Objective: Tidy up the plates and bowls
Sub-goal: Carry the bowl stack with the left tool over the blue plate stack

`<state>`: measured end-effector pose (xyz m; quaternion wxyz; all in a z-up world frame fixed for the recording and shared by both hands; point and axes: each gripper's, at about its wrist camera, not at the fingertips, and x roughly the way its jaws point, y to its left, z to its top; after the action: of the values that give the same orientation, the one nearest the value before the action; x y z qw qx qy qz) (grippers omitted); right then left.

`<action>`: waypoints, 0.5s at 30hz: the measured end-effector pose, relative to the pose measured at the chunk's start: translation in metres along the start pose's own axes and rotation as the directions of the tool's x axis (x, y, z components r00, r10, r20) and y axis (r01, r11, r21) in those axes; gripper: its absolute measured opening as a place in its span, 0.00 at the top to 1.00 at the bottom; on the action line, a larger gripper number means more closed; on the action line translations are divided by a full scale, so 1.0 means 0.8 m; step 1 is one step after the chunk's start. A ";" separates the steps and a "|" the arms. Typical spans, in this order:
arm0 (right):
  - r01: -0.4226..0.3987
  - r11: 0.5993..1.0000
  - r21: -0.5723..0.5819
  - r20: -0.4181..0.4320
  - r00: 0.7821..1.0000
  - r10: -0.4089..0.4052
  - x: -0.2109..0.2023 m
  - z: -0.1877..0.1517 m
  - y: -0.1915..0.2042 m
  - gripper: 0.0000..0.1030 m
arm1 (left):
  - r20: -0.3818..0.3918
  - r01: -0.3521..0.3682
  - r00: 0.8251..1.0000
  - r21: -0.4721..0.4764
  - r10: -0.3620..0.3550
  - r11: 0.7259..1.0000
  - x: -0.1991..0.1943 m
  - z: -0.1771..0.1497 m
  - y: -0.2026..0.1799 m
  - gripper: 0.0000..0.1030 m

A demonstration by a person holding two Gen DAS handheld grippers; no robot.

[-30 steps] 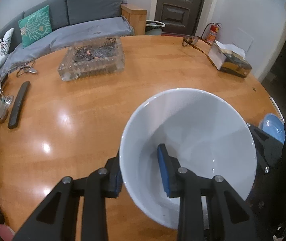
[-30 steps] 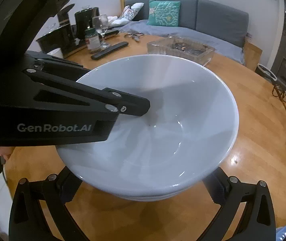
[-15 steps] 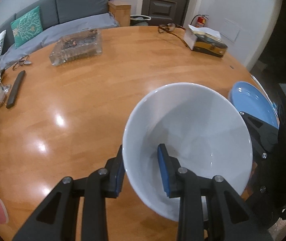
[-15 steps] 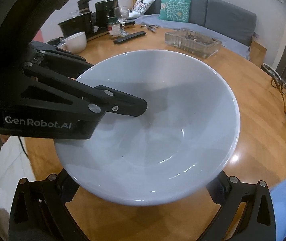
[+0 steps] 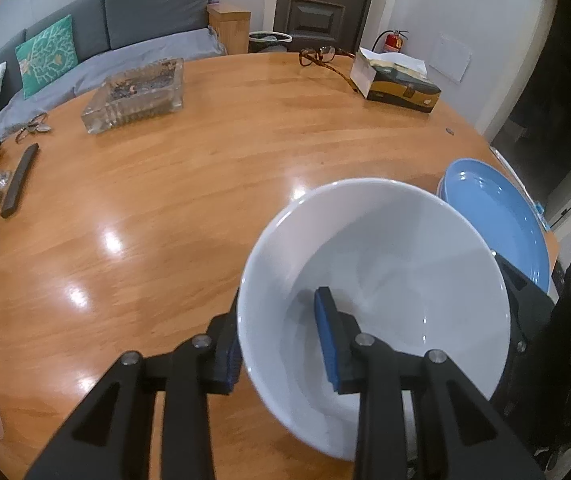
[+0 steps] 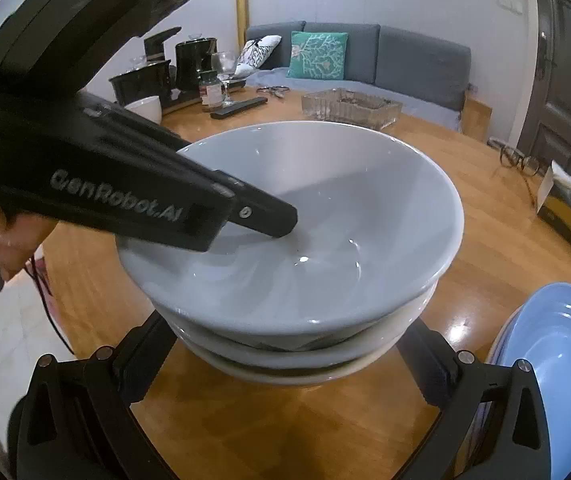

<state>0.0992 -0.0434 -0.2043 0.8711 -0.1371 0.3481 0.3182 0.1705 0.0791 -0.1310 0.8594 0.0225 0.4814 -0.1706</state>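
Note:
My left gripper (image 5: 281,344) is shut on the near rim of a white bowl (image 5: 385,264), one blue pad inside and one outside. In the right wrist view this bowl (image 6: 325,208) sits in a stack of white bowls (image 6: 305,356) on the wooden table (image 5: 205,168). The left gripper (image 6: 269,220) reaches into it from the left. My right gripper (image 6: 285,364) stands open, its fingers on either side of the lower bowls, not gripping. A stack of blue plates (image 5: 497,216) lies just right of the bowls, also seen in the right wrist view (image 6: 557,360).
A glass ashtray (image 5: 137,96), a remote (image 5: 19,180), glasses (image 5: 321,56) and a tissue box (image 5: 397,80) lie on the far table. Kettles, a wine glass and a white cup (image 6: 147,108) stand at the left edge. A grey sofa is behind.
The white bowl in my left gripper has moved right and come down into the stack of bowls beside the blue plates. The right gripper's fingers stay open around the stack.

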 end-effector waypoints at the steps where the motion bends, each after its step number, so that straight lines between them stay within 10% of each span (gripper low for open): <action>1: -0.004 1.000 0.001 0.003 1.000 0.004 0.001 0.000 -0.001 0.01 | 0.002 0.000 1.000 -0.003 0.000 1.000 0.002 0.002 0.000 0.71; 15: -0.052 0.998 0.024 -0.044 0.998 0.053 0.017 0.005 -0.016 0.02 | 0.009 -0.014 1.000 0.001 0.014 1.000 0.007 0.007 -0.002 0.70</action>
<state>0.1168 -0.0452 -0.2105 0.8559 -0.1253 0.3745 0.3337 0.1773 0.0747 -0.1321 0.8628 0.0254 0.4772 -0.1651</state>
